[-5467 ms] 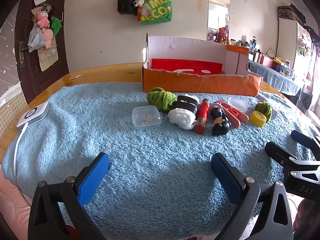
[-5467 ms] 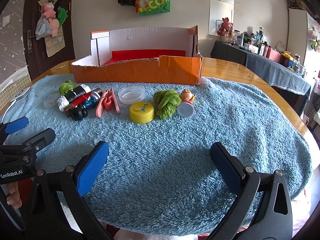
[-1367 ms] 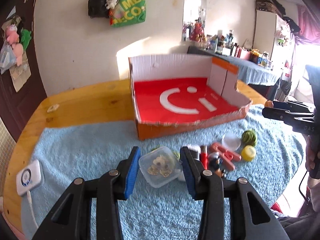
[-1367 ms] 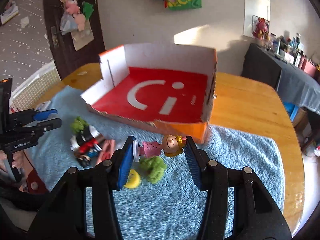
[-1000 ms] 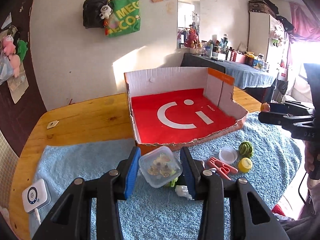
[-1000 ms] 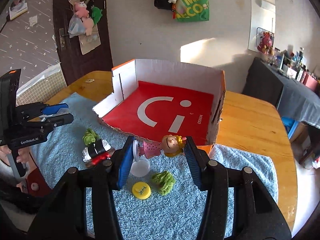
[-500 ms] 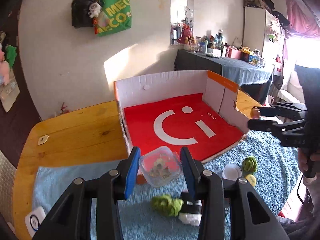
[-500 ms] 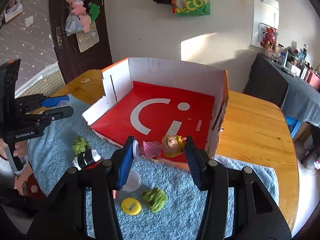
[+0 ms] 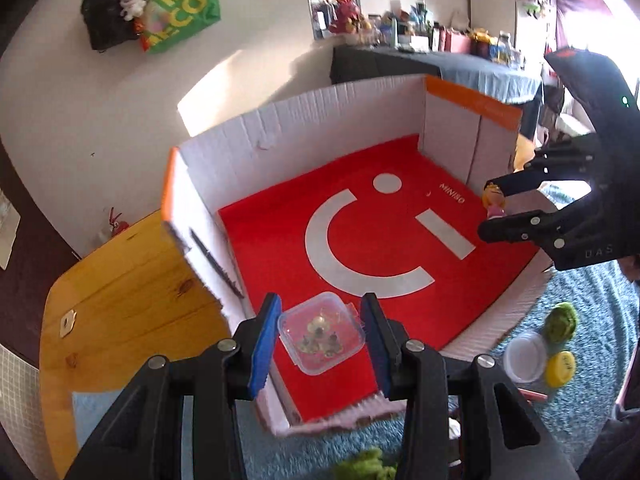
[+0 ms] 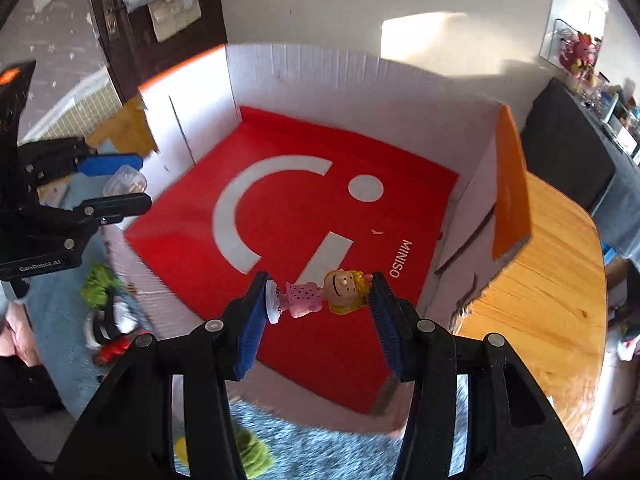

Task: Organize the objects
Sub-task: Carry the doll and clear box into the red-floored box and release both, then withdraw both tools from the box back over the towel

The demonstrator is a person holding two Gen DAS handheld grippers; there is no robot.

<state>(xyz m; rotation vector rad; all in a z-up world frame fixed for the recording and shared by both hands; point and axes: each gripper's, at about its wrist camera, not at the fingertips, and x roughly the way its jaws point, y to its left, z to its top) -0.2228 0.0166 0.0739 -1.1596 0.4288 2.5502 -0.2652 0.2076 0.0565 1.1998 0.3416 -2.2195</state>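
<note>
An open cardboard box (image 9: 280, 140) (image 10: 320, 68) with a red floor and a white smiley stands on the table. My left gripper (image 9: 320, 332) is shut on a small clear plastic box (image 9: 322, 332) with little items inside, held over the box's near left corner. My right gripper (image 10: 320, 300) is shut on a doll figure (image 10: 320, 292) with yellow hair and a pink dress, lying sideways between the pads above the red floor near the "MINISO" print. Each gripper shows in the other view: the right (image 9: 496, 208) with the doll (image 9: 494, 200), the left (image 10: 120, 180) with the clear box (image 10: 124, 182).
On the blue fleece cover (image 9: 592, 400) lie a clear round lid (image 9: 524, 360), a yellow cap (image 9: 560, 368), green yarn balls (image 9: 562, 320) (image 10: 98, 280) and a cluster of spools (image 10: 110, 332). Bare wooden tabletop (image 9: 120, 300) (image 10: 552, 280) flanks the box. A person's hand shows at far left (image 10: 16, 332).
Both grippers moved forward and tipped downward with their objects, from over the fleece to over the box's red floor. The box now fills both views.
</note>
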